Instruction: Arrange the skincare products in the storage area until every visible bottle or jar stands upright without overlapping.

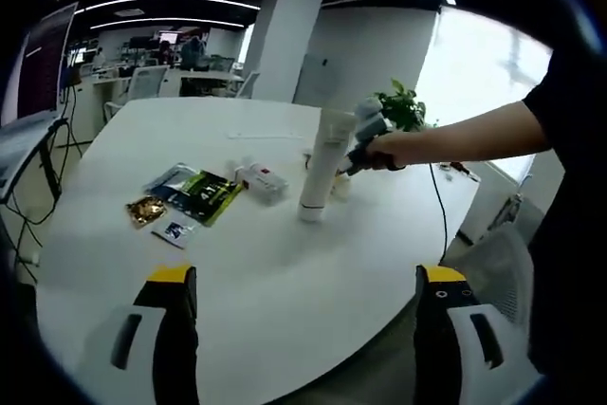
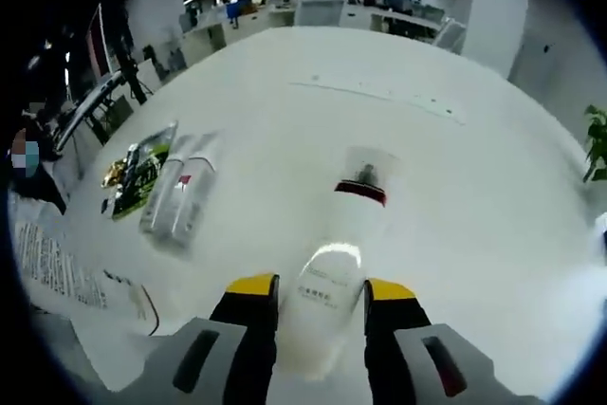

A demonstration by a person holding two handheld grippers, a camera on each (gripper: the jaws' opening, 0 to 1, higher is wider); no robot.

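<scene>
Bottle: tall white spray bottle (image 1: 322, 163) with clear cap — near the table's middle, cap end down, close to upright.
Right gripper (image 2: 321, 293): jaws clamped on the bottle's body (image 2: 332, 286).
Left gripper (image 1: 305, 282): jaws wide apart, holding nothing, at the near edge.
Flat items: white box (image 1: 263, 181), green packet (image 1: 201, 194), gold sachet (image 1: 145, 210) — lying left of the bottle, apart from it.
Surface: white round table (image 1: 285, 282).
Progress: early; bottle not yet released, others still lying flat.

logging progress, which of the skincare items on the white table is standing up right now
The tall white bottle held in the right gripper stands upright on its clear cap; the flat packets and small white box lie down.
</scene>
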